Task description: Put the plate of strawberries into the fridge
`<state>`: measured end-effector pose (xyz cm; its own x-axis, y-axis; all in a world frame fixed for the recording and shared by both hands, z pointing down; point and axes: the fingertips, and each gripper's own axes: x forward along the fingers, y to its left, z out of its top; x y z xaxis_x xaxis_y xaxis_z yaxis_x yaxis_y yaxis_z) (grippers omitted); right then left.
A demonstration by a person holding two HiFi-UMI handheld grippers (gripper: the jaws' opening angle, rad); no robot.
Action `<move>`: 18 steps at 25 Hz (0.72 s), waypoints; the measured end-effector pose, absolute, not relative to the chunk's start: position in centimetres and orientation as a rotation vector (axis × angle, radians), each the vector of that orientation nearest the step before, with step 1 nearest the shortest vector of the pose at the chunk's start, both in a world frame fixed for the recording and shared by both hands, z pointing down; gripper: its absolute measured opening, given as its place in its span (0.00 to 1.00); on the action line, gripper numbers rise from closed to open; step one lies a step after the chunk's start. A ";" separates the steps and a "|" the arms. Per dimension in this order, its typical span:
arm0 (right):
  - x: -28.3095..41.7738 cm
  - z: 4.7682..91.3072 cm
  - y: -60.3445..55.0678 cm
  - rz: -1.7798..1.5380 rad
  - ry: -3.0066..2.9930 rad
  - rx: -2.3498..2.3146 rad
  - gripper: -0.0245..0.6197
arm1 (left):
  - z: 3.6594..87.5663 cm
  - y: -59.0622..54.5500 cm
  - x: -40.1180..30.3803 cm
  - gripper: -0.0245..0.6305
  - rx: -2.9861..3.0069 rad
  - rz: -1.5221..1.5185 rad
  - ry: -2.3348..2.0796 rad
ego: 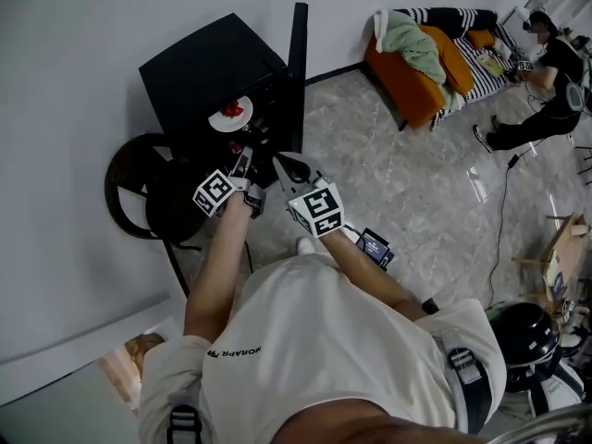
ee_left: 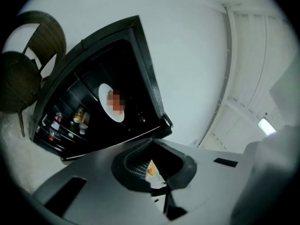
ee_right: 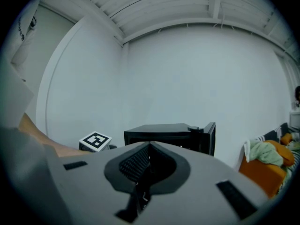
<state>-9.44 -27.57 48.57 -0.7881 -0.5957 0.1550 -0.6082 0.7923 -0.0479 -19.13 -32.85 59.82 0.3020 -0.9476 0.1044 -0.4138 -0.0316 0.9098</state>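
Left gripper view: whatever sits on the plate (ee_left: pixel 111 102) is smeared, so you can't tell the fruit there. The bottles (ee_left: pixel 80 117) inside the fridge (ee_left: pixel 140 69) are too small to read, and the shelves behind them are lost in the dark. The wicker chair (ee_left: pixel 28 64) is cut by the left edge.

Head view: the strawberries (ego: pixel 233 110) are too small for you to count.

Right gripper view: the sofa (ee_right: pixel 267 170) runs off the right edge.

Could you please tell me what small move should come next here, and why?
Probably swing the black fridge door shut with the right gripper, which is shut and empty: the white plate of strawberries already sits inside the open black fridge.
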 end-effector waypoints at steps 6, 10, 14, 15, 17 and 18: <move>-9.9 48.4 -27.4 0.141 -2.849 0.961 0.06 | 57.3 -31.7 -18.5 0.04 1.730 -0.626 -1.353; -10.0 48.4 -27.5 0.140 -2.847 0.966 0.06 | 57.1 -31.4 -18.7 0.04 1.731 -0.604 -1.387; -9.8 48.6 -27.6 0.143 -2.843 0.975 0.06 | 56.2 -31.0 -18.2 0.04 1.806 -0.530 -1.444; -9.8 48.6 -27.6 0.148 -2.843 0.977 0.06 | 55.8 -30.7 -18.0 0.04 1.832 -0.506 -1.464; -9.7 48.5 -27.4 0.160 -2.846 0.981 0.06 | 55.2 -30.2 -17.6 0.04 1.875 -0.454 -1.508; -9.6 48.5 -27.4 0.162 -2.848 0.983 0.06 | 54.9 -30.0 -17.5 0.04 1.890 -0.434 -1.527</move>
